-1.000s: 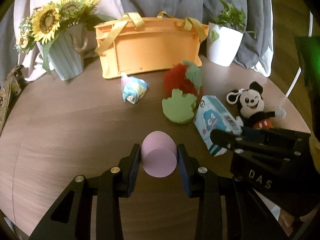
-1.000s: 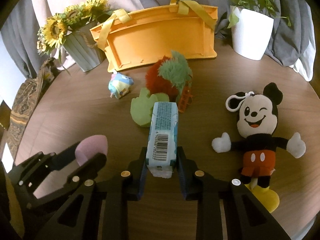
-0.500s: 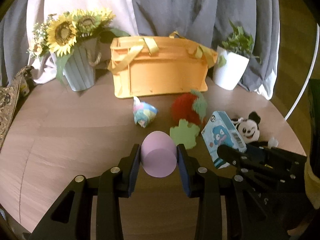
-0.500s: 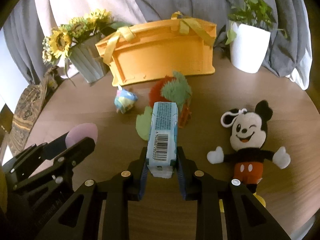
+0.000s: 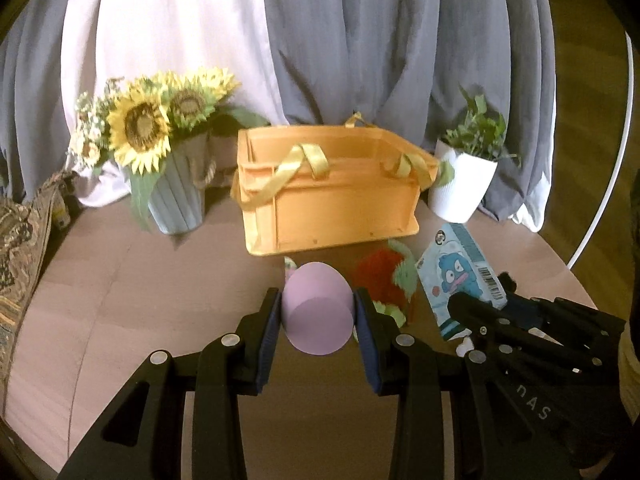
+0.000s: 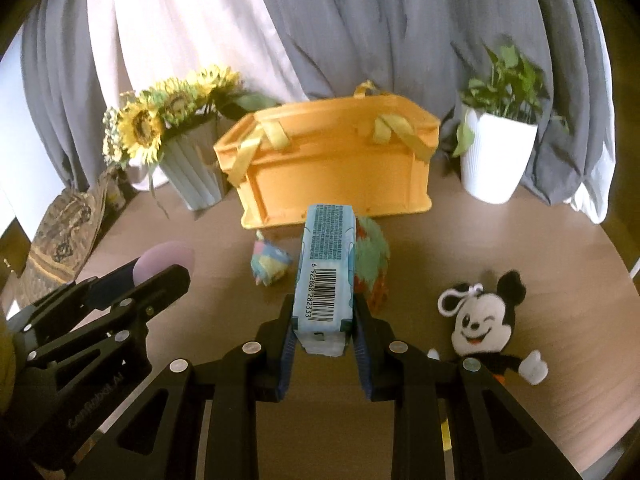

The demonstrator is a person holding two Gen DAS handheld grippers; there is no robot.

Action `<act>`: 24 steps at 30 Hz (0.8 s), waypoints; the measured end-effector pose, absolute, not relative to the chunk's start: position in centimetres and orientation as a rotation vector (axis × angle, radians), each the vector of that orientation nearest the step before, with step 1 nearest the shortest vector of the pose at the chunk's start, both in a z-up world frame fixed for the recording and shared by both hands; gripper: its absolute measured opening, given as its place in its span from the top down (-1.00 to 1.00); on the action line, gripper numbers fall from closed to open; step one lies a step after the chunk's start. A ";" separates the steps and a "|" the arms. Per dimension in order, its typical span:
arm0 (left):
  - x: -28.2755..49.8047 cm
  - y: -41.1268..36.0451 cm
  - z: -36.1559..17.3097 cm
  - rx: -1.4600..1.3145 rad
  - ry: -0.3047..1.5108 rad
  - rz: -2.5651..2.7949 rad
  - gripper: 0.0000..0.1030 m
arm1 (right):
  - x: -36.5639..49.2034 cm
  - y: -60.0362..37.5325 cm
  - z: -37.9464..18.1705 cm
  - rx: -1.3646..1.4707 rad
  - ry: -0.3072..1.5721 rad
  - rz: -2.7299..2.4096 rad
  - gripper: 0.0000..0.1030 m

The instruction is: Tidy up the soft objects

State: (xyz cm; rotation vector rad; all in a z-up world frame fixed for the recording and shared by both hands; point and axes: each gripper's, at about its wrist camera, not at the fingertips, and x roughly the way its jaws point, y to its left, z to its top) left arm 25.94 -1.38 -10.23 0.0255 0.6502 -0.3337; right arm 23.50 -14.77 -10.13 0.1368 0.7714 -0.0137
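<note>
My left gripper point(image 5: 317, 314) is shut on a pink egg-shaped sponge point(image 5: 316, 312) and holds it above the table; it also shows in the right wrist view point(image 6: 164, 264). My right gripper point(image 6: 323, 320) is shut on a blue tissue pack point(image 6: 326, 268), lifted off the table; the pack also shows in the left wrist view point(image 5: 460, 272). The orange basket point(image 6: 336, 168) with yellow ribbon handles stands behind, also in the left wrist view point(image 5: 332, 196). On the table lie a red-and-green plush point(image 6: 370, 264), a pastel ball point(image 6: 270, 266) and a Mickey plush point(image 6: 480, 324).
A vase of sunflowers point(image 5: 160, 152) stands left of the basket and a white plant pot point(image 5: 460, 188) to its right. Grey and white curtains hang behind the round wooden table point(image 5: 120, 280). A patterned cushion point(image 5: 20, 248) lies at the far left.
Both grippers have risen and drawn back with their loads. The sponge and the tissue pack are now higher above the table, and the basket's open top comes into view.
</note>
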 end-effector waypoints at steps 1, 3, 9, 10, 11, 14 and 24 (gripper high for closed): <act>26.2 -1.2 -9.8 0.024 0.642 -0.339 0.30 | 23.5 -14.7 -9.8 0.136 0.760 -0.017 0.47; 26.5 -1.1 -9.2 0.024 0.629 -0.339 0.30 | 23.7 -14.6 -9.1 0.133 0.741 -0.025 0.47; 27.7 -0.6 -7.5 0.030 0.584 -0.361 0.30 | 24.4 -14.2 -7.0 0.137 0.679 -0.053 0.47; 27.8 -0.6 -7.3 0.031 0.575 -0.364 0.30 | 24.5 -14.1 -6.8 0.136 0.671 -0.057 0.47; 28.0 -0.5 -6.9 0.032 0.567 -0.368 0.30 | 24.6 -14.0 -6.5 0.135 0.661 -0.062 0.47; 28.4 -0.4 -6.2 0.036 0.547 -0.376 0.30 | 25.0 -13.9 -5.8 0.140 0.639 -0.072 0.47; 29.8 -0.6 -3.6 0.039 0.477 -0.375 0.30 | 26.5 -14.0 -4.0 0.138 0.580 -0.079 0.47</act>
